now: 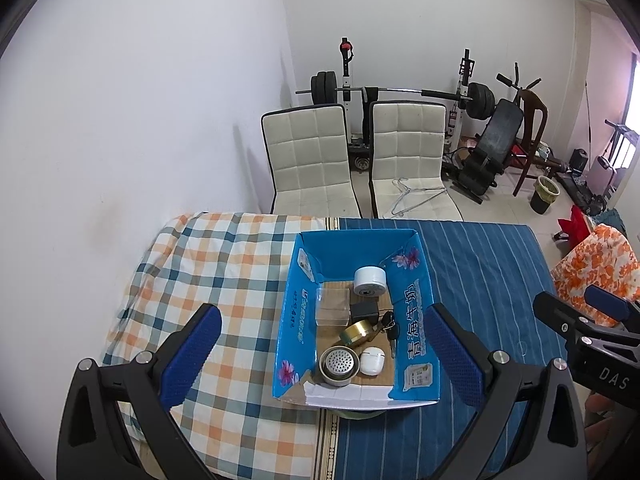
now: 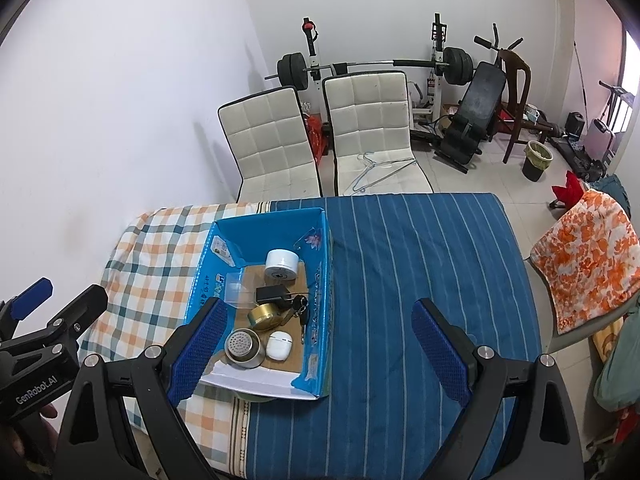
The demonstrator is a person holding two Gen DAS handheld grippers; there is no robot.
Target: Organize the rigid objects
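While both tongs hang released above the surface, gripping nothing, the rigid objects all sit inside the blue carton [image 1: 416,320], which straddles the seam between the checked cloth [image 1: 208,280] on the left and the striped blue cloth [image 1: 480,280] on the right. The left tongs [image 1: 324,354] frame the carton squarely; the right tongs [image 2: 318,354] hover over its right wall and the bare stripes beyond. Inside, the white cylinder [image 1: 370,280] stands at the far end, the clear plastic case [image 1: 331,307] to the left, the black adapter [image 1: 365,312] and keys [image 1: 390,330] in the middle, then the brass tin [image 1: 357,332], with the steel strainer cup [image 1: 339,365] and white earbud case [image 1: 373,361] nearest. Everything seems gathered already, so the sorting looks close to finished, or about to start with emptying. Any next pick would do best from straight above, jaws aligned across an object's narrow width. Starting with the near items avoids dragging over the keys, which could snag, and the round tin may roll if pinched off-centre.
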